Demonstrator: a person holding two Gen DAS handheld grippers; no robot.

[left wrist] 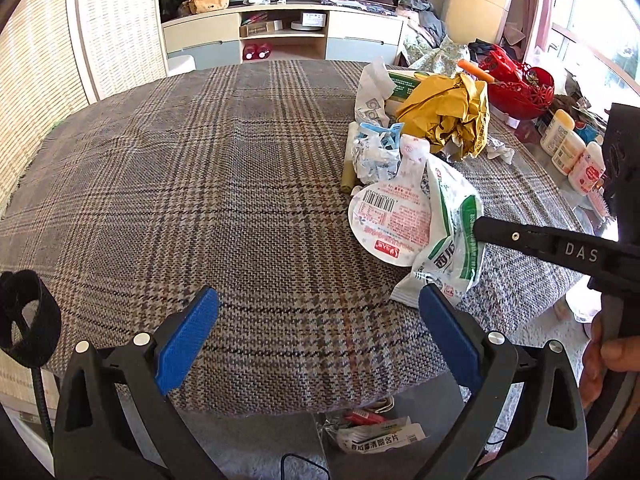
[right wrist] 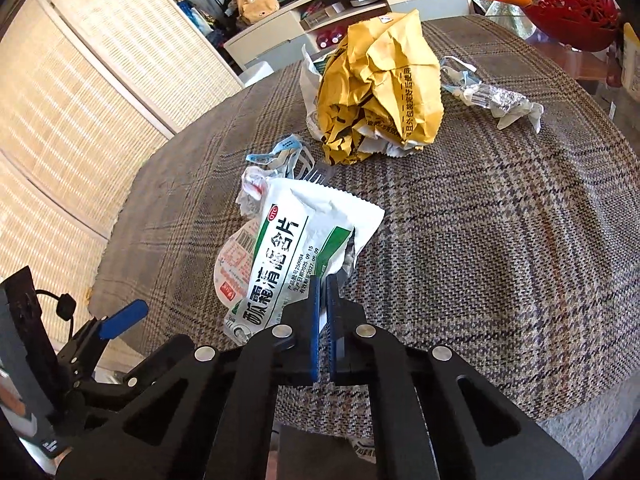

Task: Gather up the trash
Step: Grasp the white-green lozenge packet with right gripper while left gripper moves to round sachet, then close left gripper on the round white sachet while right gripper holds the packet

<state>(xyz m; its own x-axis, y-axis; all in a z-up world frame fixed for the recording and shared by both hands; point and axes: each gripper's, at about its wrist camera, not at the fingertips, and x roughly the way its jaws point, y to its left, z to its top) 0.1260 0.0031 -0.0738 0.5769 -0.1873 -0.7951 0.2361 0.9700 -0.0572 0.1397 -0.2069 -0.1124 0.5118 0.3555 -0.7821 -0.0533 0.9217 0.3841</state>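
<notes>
A white and green packet [right wrist: 292, 248] lies at the near edge of the plaid-covered table [right wrist: 500, 240]. My right gripper [right wrist: 323, 280] is shut on the packet's edge; it also shows in the left wrist view [left wrist: 480, 228] against the packet [left wrist: 448, 240]. A round white lid with a barcode [left wrist: 386, 220] lies under the packet. Behind it are a crumpled yellow bag [left wrist: 448, 116], blue and white wrappers [left wrist: 376, 152] and clear plastic wrap [right wrist: 492, 100]. My left gripper [left wrist: 320, 312] is open and empty over the table's front edge.
A red basket [left wrist: 520, 84] and lotion bottles [left wrist: 572, 152] stand at the right on a glass table. More packets [left wrist: 376, 432] lie on the floor under the table edge. A TV cabinet [left wrist: 280, 32] stands at the back, a woven screen [left wrist: 40, 60] on the left.
</notes>
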